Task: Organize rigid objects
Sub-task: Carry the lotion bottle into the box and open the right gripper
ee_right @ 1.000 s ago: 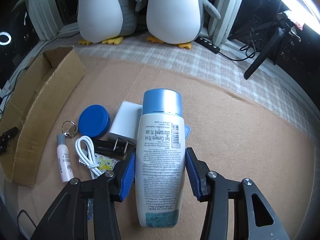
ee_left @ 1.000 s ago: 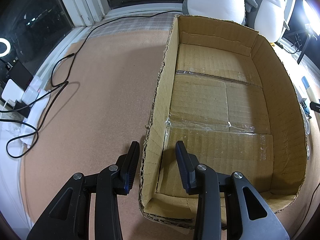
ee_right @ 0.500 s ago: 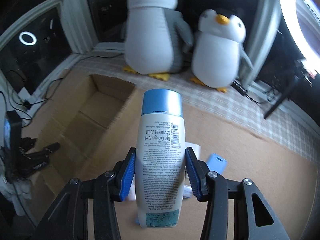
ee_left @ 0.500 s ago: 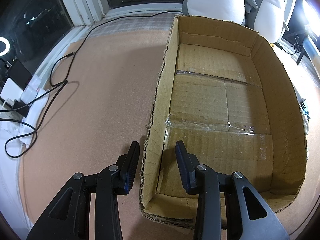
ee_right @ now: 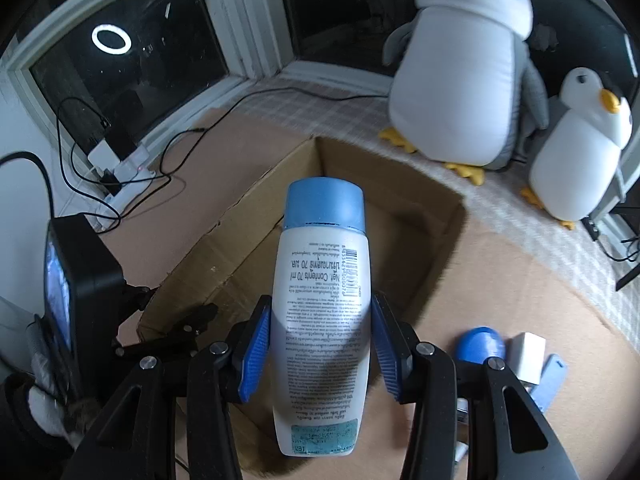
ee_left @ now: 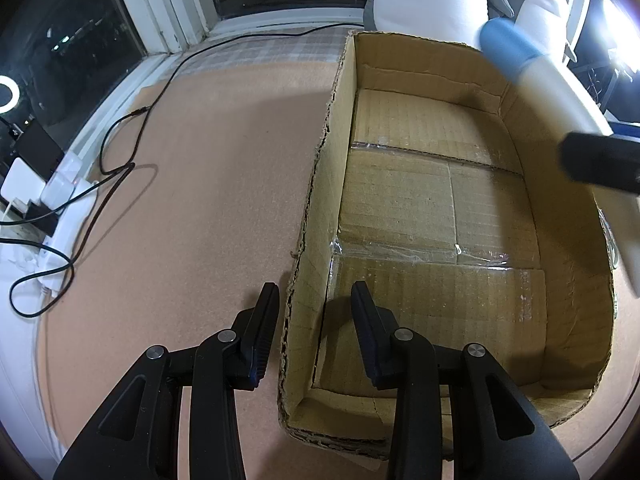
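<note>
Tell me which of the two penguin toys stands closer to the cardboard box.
The larger penguin: its yellow feet almost reach the box's far corner; the smaller penguin stands further right.

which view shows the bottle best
The right wrist view: the bottle fills the centre, sharp, label readable, clamped in the right tool. The left wrist view shows it only blurred at the right edge.

Open-topped brown cardboard box (ee_left: 440, 216): interior bare, free from above. Left gripper (ee_left: 316, 320) straddles its near-left wall. Two plush penguins (ee_right: 460, 80) block far side. Black cables (ee_left: 108, 168) cross mat at left.
</note>
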`<state>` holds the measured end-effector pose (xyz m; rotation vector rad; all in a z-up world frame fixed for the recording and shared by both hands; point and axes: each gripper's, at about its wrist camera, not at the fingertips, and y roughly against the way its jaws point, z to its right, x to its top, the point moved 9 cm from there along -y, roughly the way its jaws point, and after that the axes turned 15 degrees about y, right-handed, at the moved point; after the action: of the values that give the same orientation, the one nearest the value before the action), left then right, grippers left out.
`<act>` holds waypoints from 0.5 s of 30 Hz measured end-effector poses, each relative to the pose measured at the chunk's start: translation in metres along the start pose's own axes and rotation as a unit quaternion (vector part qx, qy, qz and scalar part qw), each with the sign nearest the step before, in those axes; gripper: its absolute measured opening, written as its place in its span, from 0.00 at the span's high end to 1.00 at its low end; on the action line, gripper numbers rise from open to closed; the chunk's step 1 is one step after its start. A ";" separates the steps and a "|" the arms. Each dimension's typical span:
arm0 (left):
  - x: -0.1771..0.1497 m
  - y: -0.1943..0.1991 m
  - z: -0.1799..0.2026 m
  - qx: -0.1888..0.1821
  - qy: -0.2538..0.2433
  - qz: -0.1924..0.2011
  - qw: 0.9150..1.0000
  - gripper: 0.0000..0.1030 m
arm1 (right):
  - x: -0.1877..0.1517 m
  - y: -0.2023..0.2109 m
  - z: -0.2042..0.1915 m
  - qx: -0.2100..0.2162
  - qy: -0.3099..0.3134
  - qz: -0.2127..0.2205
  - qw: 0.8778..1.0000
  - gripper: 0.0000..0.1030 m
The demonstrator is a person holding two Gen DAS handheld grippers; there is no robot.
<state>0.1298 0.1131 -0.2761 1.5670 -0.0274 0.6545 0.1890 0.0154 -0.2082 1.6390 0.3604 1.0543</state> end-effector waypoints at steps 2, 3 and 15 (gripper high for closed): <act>0.000 0.000 0.000 0.000 0.001 0.000 1.000 0.65 | 0.001 -0.009 -0.006 0.003 0.001 -0.006 1.000 0.57; 0.000 0.000 0.000 0.000 0.000 0.000 1.000 0.65 | 0.001 -0.012 -0.008 0.004 0.000 -0.008 1.000 0.57; 0.001 0.001 0.001 0.002 0.000 0.001 1.000 0.65 | 0.003 -0.027 -0.011 0.009 0.000 -0.013 1.000 0.54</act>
<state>0.1302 0.1126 -0.2750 1.5713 -0.0288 0.6568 0.1901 0.0342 -0.2310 1.6461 0.3909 1.0333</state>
